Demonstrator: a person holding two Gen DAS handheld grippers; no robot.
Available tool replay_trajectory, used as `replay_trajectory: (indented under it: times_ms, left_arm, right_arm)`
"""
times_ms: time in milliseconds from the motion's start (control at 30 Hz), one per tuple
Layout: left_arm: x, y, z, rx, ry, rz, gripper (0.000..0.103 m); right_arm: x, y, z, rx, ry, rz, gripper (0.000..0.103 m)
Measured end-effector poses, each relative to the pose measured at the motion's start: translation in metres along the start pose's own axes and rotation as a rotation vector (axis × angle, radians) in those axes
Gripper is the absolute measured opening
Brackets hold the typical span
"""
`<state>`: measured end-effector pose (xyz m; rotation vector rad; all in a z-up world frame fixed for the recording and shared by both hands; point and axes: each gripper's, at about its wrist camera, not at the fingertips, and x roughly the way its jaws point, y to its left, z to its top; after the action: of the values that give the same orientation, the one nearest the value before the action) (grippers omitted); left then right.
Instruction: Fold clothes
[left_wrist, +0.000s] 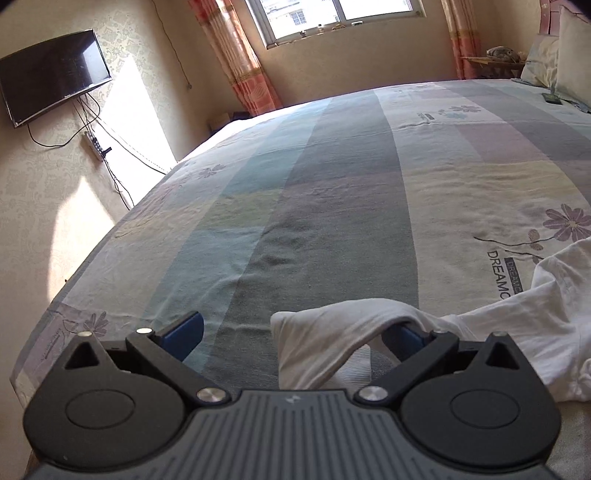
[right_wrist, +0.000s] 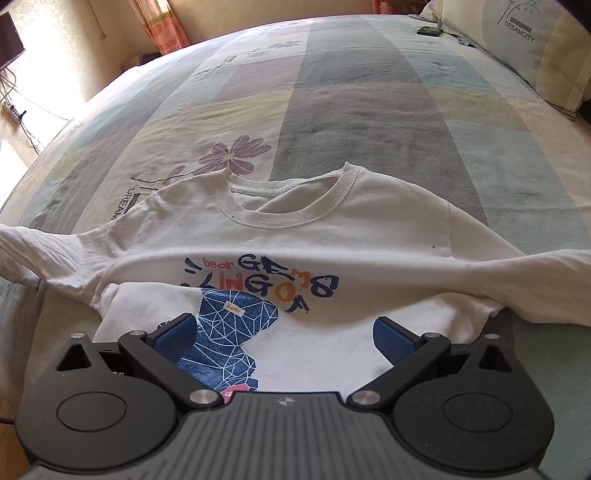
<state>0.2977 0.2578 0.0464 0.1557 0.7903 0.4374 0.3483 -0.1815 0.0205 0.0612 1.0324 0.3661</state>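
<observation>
A white long-sleeved shirt (right_wrist: 295, 236) lies face up on the bed (right_wrist: 369, 92), at the near edge of the striped, flower-printed sheet, its ribbed collar toward the far side and both sleeves stretched out to left and right. Its chest print shows blue and orange lettering above a blue geometric figure. The right tongs (right_wrist: 284, 336) are spread wide and hover over the lower front of the shirt, gripping nothing. The left tongs (left_wrist: 295, 332) are also spread; the shirt's left sleeve (left_wrist: 332, 332) is draped over the right blue finger (left_wrist: 404, 338), and is not pinched. A pillow (right_wrist: 517, 44) lies at the far right corner of the bed, with a small dark object (right_wrist: 429, 31) just beside it.
</observation>
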Motion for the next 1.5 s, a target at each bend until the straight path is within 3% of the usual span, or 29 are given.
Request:
replay_trajectory:
  times_ms: [167,333,600,800,933,1033,1133,1300,1400,1500]
  left_arm:
    - [0.022,-0.023,-0.026,0.044,0.044,-0.060,0.102]
    - [0.023,-0.009,-0.049,0.023,0.011,0.034,0.102]
    - [0.053,0.033,-0.071,-0.189,0.055,0.079,0.102]
    - [0.051,0.068,-0.064,-0.084,0.062,0.385,0.103]
    - [0.024,0.102,-0.048,-0.117,-0.031,0.472,0.103]
    - [0.005,0.094,-0.047,-0.066,-0.118,0.561,0.103]
    - [0.011,0.086,-0.055,-0.037,-0.071,0.532,0.103]
    - [0.029,0.087,-0.082,-0.057,0.085,0.547,0.103]
    - [0.029,0.099,-0.094,-0.112,0.147,0.576,0.103]
    - [0.016,0.112,-0.096,-0.196,0.152,0.590,0.102]
  right_arm:
    - [-0.002,0.002,-0.004,0.007,0.009,-0.020,0.103]
    - [-0.005,0.001,-0.006,0.023,0.014,-0.063,0.103]
    - [0.001,0.023,-0.001,-0.010,0.032,-0.094,0.103]
    - [-0.001,0.048,0.004,-0.084,0.017,-0.106,0.103]
    - [0.002,0.049,0.006,-0.077,0.020,-0.121,0.103]
    - [0.006,0.047,0.006,-0.062,0.026,-0.118,0.103]
    - [0.010,0.050,0.005,-0.068,0.036,-0.112,0.103]
    - [0.012,0.051,0.005,-0.089,0.042,-0.104,0.103]
    - [0.011,0.045,0.007,-0.085,0.043,-0.110,0.103]
    - [0.010,0.036,0.009,-0.070,0.042,-0.116,0.103]
